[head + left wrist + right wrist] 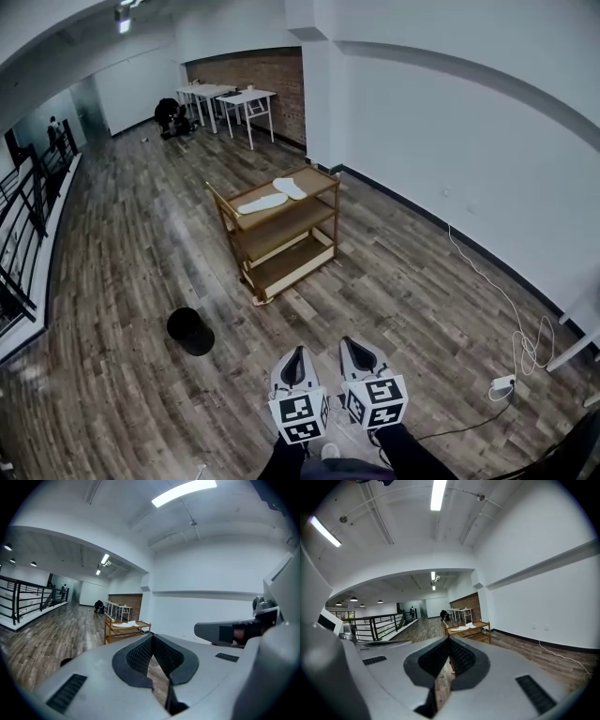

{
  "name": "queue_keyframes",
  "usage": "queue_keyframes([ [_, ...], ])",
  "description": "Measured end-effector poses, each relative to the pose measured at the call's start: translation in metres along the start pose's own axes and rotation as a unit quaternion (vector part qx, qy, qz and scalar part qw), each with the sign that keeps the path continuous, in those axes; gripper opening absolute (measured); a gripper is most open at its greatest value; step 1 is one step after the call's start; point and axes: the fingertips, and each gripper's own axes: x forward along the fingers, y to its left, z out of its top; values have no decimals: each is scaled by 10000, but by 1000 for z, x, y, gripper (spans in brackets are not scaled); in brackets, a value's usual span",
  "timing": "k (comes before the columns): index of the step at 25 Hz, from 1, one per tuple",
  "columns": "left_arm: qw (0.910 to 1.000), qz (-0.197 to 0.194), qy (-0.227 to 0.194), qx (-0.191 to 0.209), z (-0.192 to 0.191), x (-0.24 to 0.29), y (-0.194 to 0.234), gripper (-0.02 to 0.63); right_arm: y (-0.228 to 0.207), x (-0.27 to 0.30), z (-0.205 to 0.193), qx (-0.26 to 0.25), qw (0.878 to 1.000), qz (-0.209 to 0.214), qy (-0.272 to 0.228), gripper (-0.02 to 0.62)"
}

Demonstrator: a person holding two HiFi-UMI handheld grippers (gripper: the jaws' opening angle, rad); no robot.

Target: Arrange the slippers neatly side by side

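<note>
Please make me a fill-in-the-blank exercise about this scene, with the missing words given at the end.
1. The two white slippers lie on the ___ shelf of the wooden cart.
2. The black round object rests on the ___, not on the cart.
3. The left gripper and the right gripper each hold ___.

Missing words: top; floor; nothing.

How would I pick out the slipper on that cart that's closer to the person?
Start at the wooden cart with three shelves, standing alone on the plank floor. Two white slippers lie on its top shelf. Yours is the left slipper, lying along the shelf's middle; the other slipper is angled toward the far corner.
</note>
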Motion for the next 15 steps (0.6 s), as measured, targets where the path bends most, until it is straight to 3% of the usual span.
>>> queue_keyframes([
  [15, 9999, -55, 92, 22, 10, 82, 27, 0, -22, 83, 10, 97, 9999, -28, 98, -2],
])
